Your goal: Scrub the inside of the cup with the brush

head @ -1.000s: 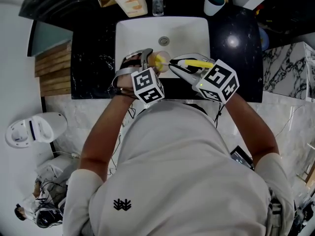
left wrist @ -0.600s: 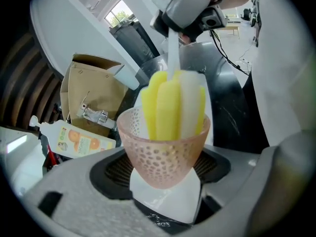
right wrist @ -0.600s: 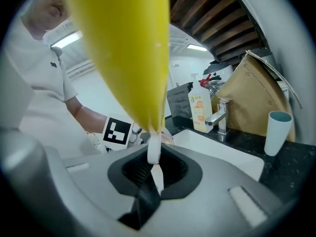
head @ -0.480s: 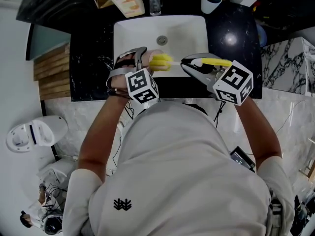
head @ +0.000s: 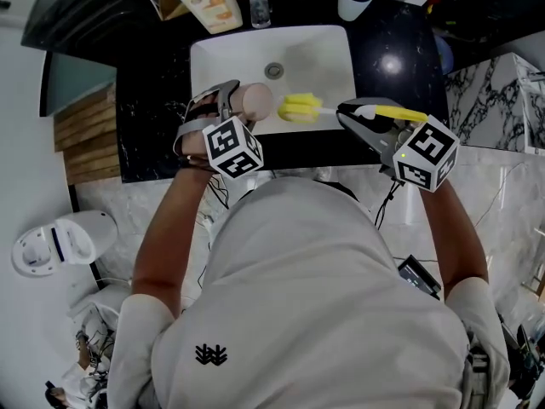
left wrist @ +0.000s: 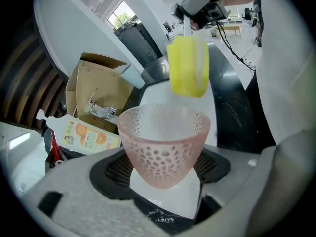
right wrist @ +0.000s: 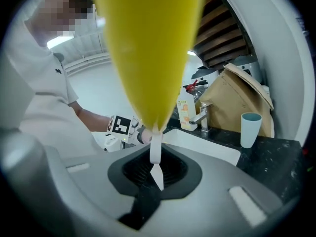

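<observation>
Sink [head: 328, 48] | brush [head: 298, 107] now out of cup [head: 256, 100] | right claw [head: 349, 113] moved right

Black marble counter [head: 149, 92], white sink [head: 328, 58], slatted wood panel [head: 85, 135], pale marble floor [head: 511, 177], bright window [left wrist: 121, 19]

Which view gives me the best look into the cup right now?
Left gripper view: the cup sits in the left claw, its open rim and far inner wall visible, with the brush just outside. Head view shows it small, from the side. Right gripper view shows only a sliver behind the brush.
</observation>
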A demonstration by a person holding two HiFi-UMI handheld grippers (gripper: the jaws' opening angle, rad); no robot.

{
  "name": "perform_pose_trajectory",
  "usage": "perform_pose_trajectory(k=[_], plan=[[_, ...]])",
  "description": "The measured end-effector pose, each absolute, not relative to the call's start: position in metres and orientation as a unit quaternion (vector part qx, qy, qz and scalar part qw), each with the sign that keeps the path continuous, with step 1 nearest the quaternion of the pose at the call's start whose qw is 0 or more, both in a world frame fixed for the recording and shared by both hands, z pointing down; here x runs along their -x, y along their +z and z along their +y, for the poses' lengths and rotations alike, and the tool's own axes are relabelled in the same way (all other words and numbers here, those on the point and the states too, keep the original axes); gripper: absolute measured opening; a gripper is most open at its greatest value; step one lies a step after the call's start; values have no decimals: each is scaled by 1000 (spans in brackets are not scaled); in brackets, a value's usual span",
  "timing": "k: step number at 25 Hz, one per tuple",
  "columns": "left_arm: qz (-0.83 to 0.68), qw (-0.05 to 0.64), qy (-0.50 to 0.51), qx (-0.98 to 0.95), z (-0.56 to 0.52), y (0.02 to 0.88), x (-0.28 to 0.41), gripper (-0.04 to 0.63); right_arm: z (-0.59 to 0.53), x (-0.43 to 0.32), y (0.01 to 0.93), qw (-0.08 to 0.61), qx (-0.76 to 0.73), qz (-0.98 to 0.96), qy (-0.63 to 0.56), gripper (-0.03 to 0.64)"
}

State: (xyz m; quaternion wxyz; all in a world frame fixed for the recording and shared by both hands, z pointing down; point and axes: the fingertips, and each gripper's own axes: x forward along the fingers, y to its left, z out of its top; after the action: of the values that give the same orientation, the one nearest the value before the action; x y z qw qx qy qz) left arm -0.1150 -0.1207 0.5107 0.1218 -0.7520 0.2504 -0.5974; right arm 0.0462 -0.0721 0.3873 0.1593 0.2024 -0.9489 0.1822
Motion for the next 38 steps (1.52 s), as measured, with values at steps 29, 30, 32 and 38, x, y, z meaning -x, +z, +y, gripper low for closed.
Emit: perform_pose_trajectory(k=[29, 30, 32, 38], plan=[[274, -59, -372, 885, -118, 473, 56, 364, -32, -81, 405, 154, -332, -906, 214, 43], [274, -61, -368, 886, -119, 472, 54, 364, -33, -84, 405, 154, -334, -905, 214, 43], [277, -68, -361, 888, -118, 469, 53, 364, -33, -89, 407, 154, -337, -903, 216, 43], [286, -81, -351, 888, -112, 467, 60, 364, -40, -90, 406, 156, -335, -906, 209, 43]])
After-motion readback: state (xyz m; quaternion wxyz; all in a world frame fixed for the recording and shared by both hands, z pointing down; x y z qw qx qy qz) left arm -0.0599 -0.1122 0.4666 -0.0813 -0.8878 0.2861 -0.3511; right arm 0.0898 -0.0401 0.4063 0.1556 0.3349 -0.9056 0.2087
